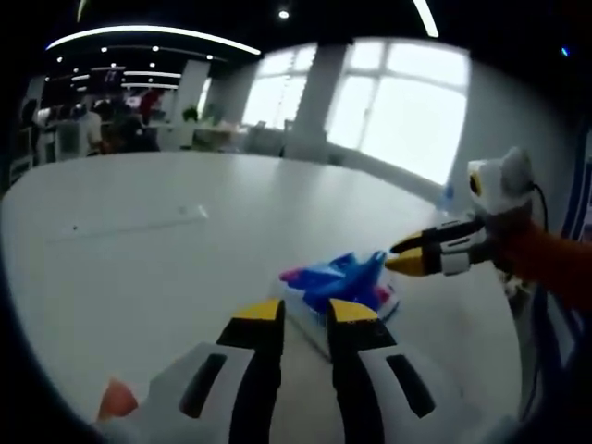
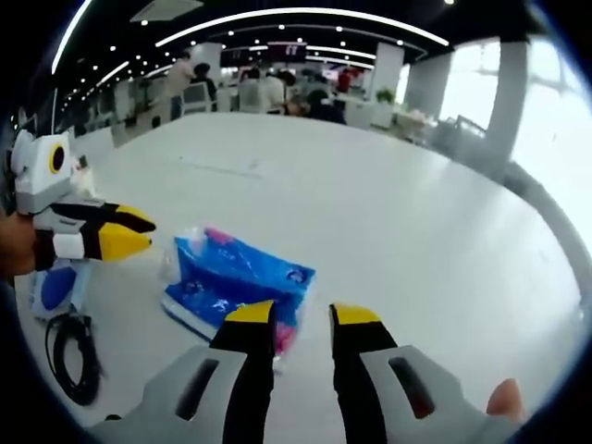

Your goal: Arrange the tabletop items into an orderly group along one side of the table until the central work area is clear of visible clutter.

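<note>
Tissue pack (image 2: 237, 282) near table (image 2: 388, 222) edge, open tabletop beyond

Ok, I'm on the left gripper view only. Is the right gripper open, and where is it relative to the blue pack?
Observer: It's open and empty. In the right gripper view, the right gripper has its jaws at the near edge of the blue plastic tissue pack.
Operator: Anything else on the table beside that pack?
Observer: A coiled black cable lies on the white table, to the left of the pack in that view.
Operator: Is that all?
Observer: A small blue-and-white item sits just past the coil, under the left gripper. It's too blurred to name.
</note>
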`<state>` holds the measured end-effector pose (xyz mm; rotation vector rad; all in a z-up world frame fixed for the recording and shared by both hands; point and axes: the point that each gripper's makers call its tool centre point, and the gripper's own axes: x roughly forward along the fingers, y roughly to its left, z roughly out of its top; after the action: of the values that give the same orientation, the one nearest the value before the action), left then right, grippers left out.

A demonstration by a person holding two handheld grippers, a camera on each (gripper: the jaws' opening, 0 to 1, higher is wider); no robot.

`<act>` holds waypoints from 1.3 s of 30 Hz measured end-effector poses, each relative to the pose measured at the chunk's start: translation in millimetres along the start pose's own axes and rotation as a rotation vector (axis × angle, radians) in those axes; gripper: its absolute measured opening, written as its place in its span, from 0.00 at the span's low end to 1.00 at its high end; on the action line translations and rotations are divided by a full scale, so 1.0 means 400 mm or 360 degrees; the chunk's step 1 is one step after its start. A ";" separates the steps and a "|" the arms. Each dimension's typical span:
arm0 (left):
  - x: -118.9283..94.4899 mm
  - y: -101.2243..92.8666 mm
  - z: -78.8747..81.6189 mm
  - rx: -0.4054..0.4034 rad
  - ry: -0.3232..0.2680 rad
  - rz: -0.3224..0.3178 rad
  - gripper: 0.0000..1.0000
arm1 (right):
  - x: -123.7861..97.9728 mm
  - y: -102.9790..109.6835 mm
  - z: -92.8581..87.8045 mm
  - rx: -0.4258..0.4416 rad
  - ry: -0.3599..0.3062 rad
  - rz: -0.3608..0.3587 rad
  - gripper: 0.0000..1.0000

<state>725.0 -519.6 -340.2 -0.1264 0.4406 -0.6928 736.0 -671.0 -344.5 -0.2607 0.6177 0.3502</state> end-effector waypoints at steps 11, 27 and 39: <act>-0.043 -0.023 0.007 0.0079 0.0075 -0.0032 0.36 | -0.030 0.029 0.032 -0.0013 -0.0055 0.0001 0.37; -0.077 -0.056 0.000 0.0064 0.0153 -0.0098 0.60 | -0.070 0.058 0.032 -0.0006 -0.0048 0.0028 0.48; -0.124 -0.078 0.003 0.0094 0.0215 -0.0135 0.67 | -0.105 0.091 0.044 -0.0005 -0.0050 0.0045 0.56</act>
<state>673.1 -511.7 -313.6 -0.0430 0.5464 -0.8002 698.6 -642.1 -310.3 -0.2495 0.5907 0.3822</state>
